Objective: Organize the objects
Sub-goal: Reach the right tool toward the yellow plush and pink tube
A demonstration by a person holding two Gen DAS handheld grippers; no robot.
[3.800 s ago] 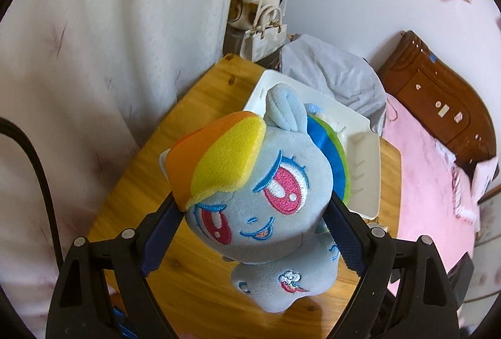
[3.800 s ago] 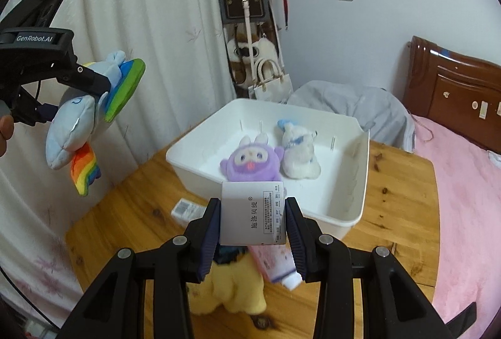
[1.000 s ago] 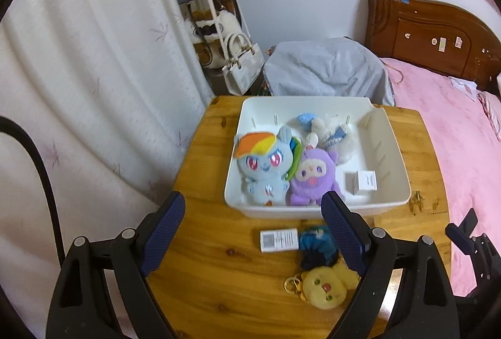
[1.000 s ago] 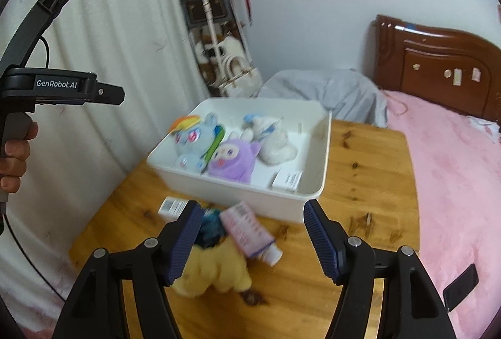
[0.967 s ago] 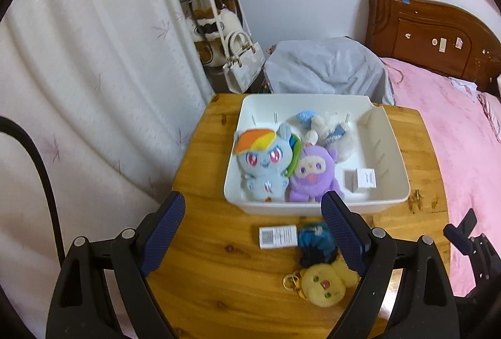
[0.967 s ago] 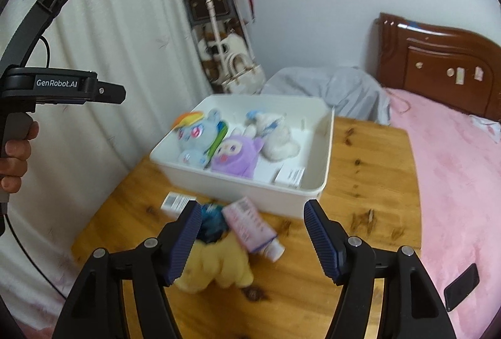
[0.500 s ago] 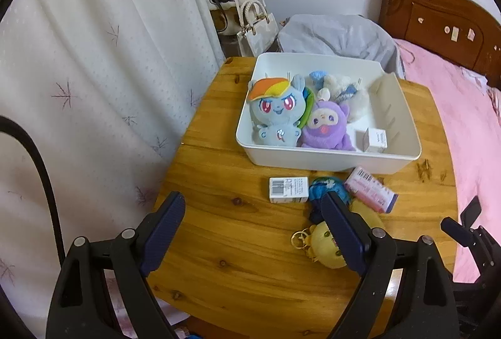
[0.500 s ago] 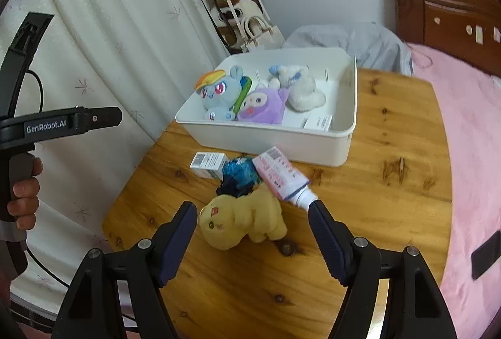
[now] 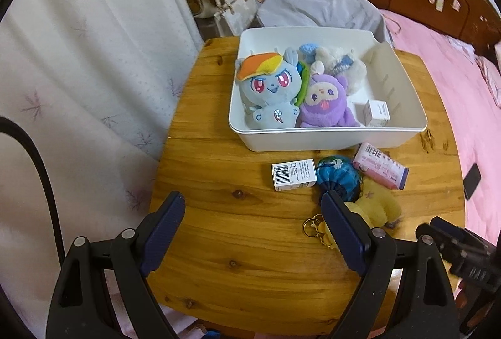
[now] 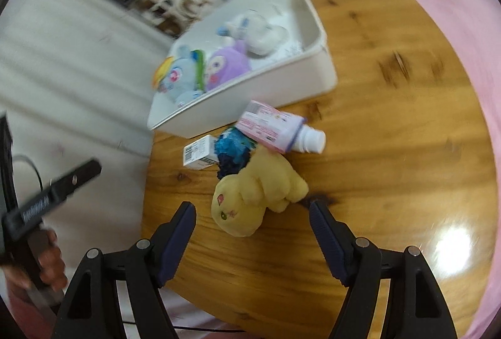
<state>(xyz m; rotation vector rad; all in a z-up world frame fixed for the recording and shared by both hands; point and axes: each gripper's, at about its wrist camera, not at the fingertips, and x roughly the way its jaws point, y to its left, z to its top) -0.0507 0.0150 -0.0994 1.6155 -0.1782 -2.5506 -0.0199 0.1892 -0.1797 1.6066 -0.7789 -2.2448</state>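
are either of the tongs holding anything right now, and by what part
Nothing is held. The left tongs stand open over bare table, and the right tongs are opening above the yellow plush, not touching it.

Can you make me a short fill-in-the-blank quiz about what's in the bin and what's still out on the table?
1. The rainbow-maned pony plush lies inside the white ____.
2. The plush next to the pony plush is ____ in colour.
3. The plush lying on the wooden table is ____.
4. The pink tube on the table has a ____ cap.

Missing words: bin; purple; yellow; white
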